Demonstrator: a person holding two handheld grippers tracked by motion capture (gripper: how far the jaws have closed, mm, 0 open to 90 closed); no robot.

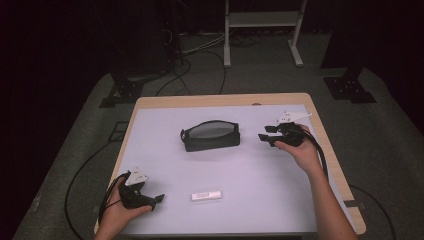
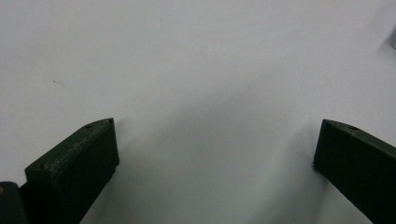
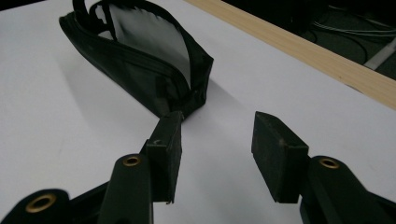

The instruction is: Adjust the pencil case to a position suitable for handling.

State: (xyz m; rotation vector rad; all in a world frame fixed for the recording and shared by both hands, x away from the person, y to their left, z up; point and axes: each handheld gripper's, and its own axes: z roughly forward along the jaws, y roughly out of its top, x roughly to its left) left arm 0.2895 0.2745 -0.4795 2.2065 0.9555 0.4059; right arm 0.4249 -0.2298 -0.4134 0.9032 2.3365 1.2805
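A black zip pouch (image 1: 210,135) with a pale lining stands open in the middle of the white table top (image 1: 250,175). To its right, my right gripper (image 1: 264,137) points at the pouch's end and is open, with nothing between its jaws. In the right gripper view the pouch (image 3: 140,60) lies just beyond the jaws, and the gripper (image 3: 217,140) is clear of it. A small white tube (image 1: 206,195) lies near the front edge. My left gripper (image 1: 159,198) rests at the front left, jaws spread wide over bare table (image 2: 215,140), nothing held.
The table's wooden rim (image 1: 220,101) runs along the far side. Black cables (image 1: 85,175) trail off the left of the table to the floor. A white metal stand (image 1: 262,30) and dark equipment bases (image 1: 350,87) sit on the floor behind.
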